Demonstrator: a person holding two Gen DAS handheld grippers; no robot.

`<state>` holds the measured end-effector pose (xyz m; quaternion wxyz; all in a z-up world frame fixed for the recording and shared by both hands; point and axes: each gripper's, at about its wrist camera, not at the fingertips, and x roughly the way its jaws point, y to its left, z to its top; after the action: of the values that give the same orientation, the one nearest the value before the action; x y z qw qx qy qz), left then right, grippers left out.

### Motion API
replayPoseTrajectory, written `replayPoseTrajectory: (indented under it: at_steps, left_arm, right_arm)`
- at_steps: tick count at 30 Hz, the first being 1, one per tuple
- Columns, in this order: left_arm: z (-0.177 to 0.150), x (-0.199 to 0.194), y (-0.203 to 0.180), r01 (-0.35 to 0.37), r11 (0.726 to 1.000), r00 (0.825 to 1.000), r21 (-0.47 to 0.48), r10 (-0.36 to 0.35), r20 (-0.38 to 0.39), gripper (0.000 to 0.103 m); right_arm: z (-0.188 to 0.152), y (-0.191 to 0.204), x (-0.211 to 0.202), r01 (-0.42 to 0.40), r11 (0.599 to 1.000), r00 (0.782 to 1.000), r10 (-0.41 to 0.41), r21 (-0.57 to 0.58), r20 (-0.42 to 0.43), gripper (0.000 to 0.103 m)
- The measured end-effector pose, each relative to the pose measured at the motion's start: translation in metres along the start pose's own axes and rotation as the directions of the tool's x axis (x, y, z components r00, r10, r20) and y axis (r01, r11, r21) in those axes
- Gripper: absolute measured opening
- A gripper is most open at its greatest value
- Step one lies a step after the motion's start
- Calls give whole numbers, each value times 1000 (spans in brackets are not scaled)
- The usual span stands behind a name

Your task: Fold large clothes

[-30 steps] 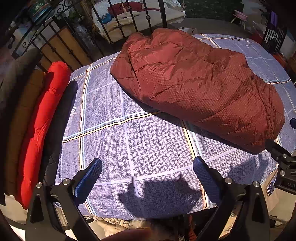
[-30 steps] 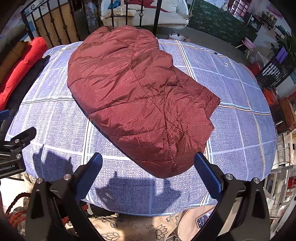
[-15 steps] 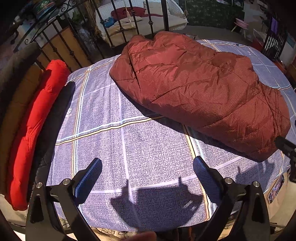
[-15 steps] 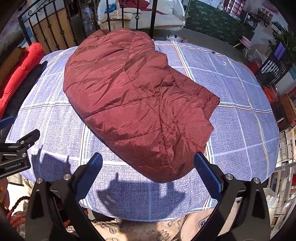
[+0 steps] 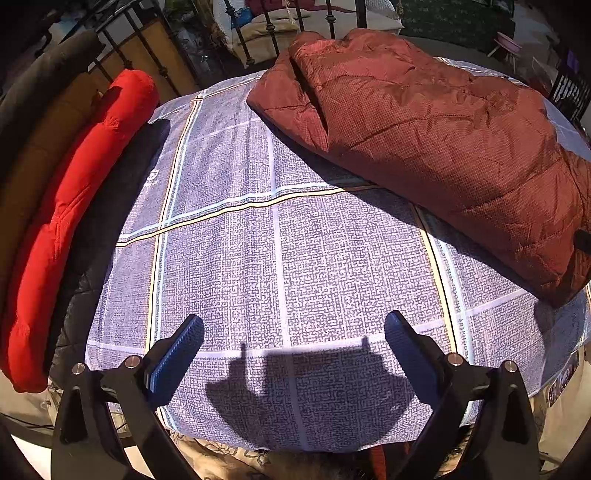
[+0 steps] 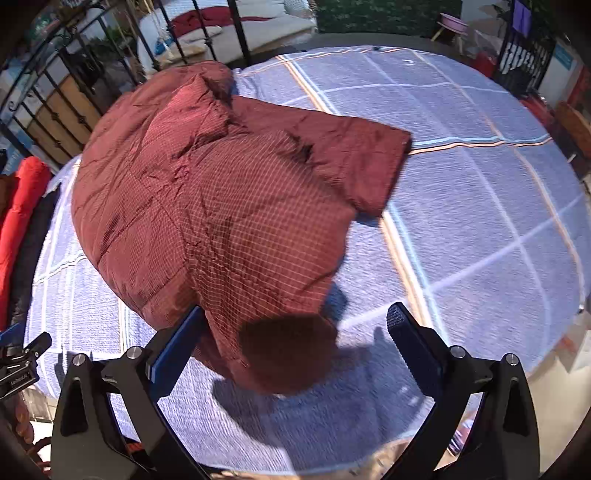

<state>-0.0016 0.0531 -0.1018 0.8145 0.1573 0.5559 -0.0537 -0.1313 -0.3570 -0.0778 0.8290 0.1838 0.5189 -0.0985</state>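
A dark red quilted jacket (image 5: 424, 129) lies folded on a round table covered by a blue-grey checked cloth (image 5: 295, 258). In the left wrist view it lies at the upper right, well ahead of my left gripper (image 5: 293, 339), which is open and empty over bare cloth near the front edge. In the right wrist view the jacket (image 6: 229, 206) fills the left and middle. My right gripper (image 6: 295, 332) is open, its jaws on either side of the jacket's near end, not closed on it.
A bright red padded garment (image 5: 74, 206) and a black one (image 5: 107, 206) lie along the table's left edge, with brown and grey ones beyond. A black iron railing (image 5: 258, 29) stands behind. The left gripper's body (image 6: 18, 365) shows at the right wrist view's left edge.
My right gripper has moved forward to the jacket's near end, which now sits between its jaws. My left gripper has advanced slightly over the cloth. Both stay open.
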Motion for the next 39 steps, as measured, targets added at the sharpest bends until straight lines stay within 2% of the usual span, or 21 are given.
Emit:
replayPoseTrajectory:
  at_steps: [1,2,4,6,8,10,11,13,17,19,22,23,24,27,30,31,34,36,37,38,39]
  left_arm:
    - [-2,0,1,0,1000,1000,4,0,2,96]
    - [-4,-1,0,-4,1000,1000,6,4,6,95]
    - [-9,-3,0,3,1000,1000,10,-4,26,87]
    - [-14,-8,-2,41,999,997,24,-43,59,86]
    - [-21,-17,-5,72,996,991,49,-76,106,85]
    - [-30,-33,-4,96,993,977,70,-108,183,84]
    - [-35,-44,-2,113,991,963,76,-128,236,84]
    - [-49,-73,7,145,986,917,85,-167,363,85]
    - [-67,-131,24,195,976,826,95,-215,520,86]
    - [-73,-153,33,217,974,791,63,-213,573,91]
    - [-78,-170,48,247,969,774,-26,-181,607,96]
    - [-79,-170,51,248,967,776,-49,-168,608,97]
    - [-79,-168,53,235,969,785,-75,-144,603,97]
    - [-78,-145,58,104,981,839,-166,3,544,97]
    - [-74,-114,82,87,963,899,-256,34,436,94]
    - [-76,-111,93,89,950,904,-300,49,424,94]
    - [-81,-105,111,67,924,888,-377,118,444,96]
    - [-70,-88,106,51,948,902,-314,91,421,98]
    - [-64,-80,99,17,964,906,-267,98,412,97]
    - [-58,-72,91,-62,966,903,-250,160,398,95]
    - [-52,-66,88,-123,959,895,-256,218,388,80]
  right_arm:
    - [1,1,0,-71,997,997,71,26,-1,55]
    - [1,4,-1,-124,991,992,124,56,-9,40]
    - [1,28,-9,-124,992,992,124,2,-16,23]
    - [-1,56,-18,-230,970,973,227,-83,-48,18]
    - [0,77,-32,-420,903,906,414,-84,-87,12]
    - [8,102,-54,-511,849,860,505,-138,-78,10]
    - [14,113,-65,-571,807,821,567,-151,-71,10]
    - [30,143,-91,-690,699,720,690,-188,-75,9]
    - [61,247,-152,-805,477,560,808,-352,-186,8]
    - [74,298,-189,-821,381,504,834,-426,-225,8]
    - [98,355,-229,-801,304,461,862,-515,-209,7]
    - [106,363,-231,-803,304,456,867,-513,-200,7]
    - [112,374,-231,-784,332,481,859,-524,-176,7]
    - [116,394,-207,-725,420,571,810,-546,-134,7]
    - [114,384,-163,-725,482,619,769,-492,-159,6]
    - [111,373,-151,-741,492,613,774,-456,-161,6]
    - [109,345,-123,-791,499,574,806,-355,-145,6]
    - [107,340,-125,-806,480,549,825,-347,-135,6]
    - [105,339,-129,-800,480,552,824,-360,-127,6]
    - [104,339,-134,-795,479,553,824,-372,-122,6]
    - [102,338,-139,-789,477,554,825,-386,-111,6]
